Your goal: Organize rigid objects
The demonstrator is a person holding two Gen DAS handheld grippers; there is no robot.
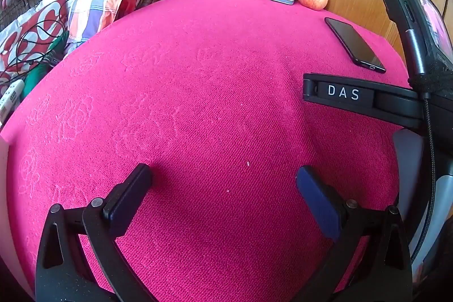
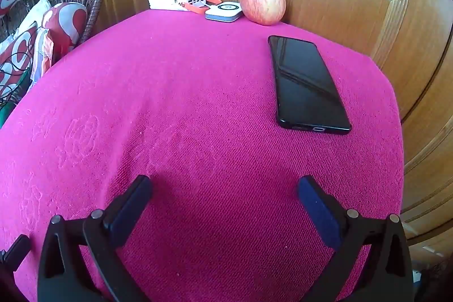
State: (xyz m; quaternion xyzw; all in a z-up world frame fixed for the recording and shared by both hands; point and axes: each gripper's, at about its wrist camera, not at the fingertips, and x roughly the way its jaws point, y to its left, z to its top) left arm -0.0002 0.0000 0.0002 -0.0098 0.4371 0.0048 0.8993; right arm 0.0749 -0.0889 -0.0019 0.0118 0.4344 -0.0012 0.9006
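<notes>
Both the left tongs (image 1: 223,183) and the right tongs (image 2: 225,194) hover spread wide and empty over the pink worktop (image 2: 184,104). The black phone (image 2: 304,84) lies flat ahead and right of the right tongs, well short of the apple (image 2: 263,6), white hub (image 2: 177,0) and small charger (image 2: 225,11) at the far edge. I'd come in low across its narrow sides, since it sits flush.
</notes>
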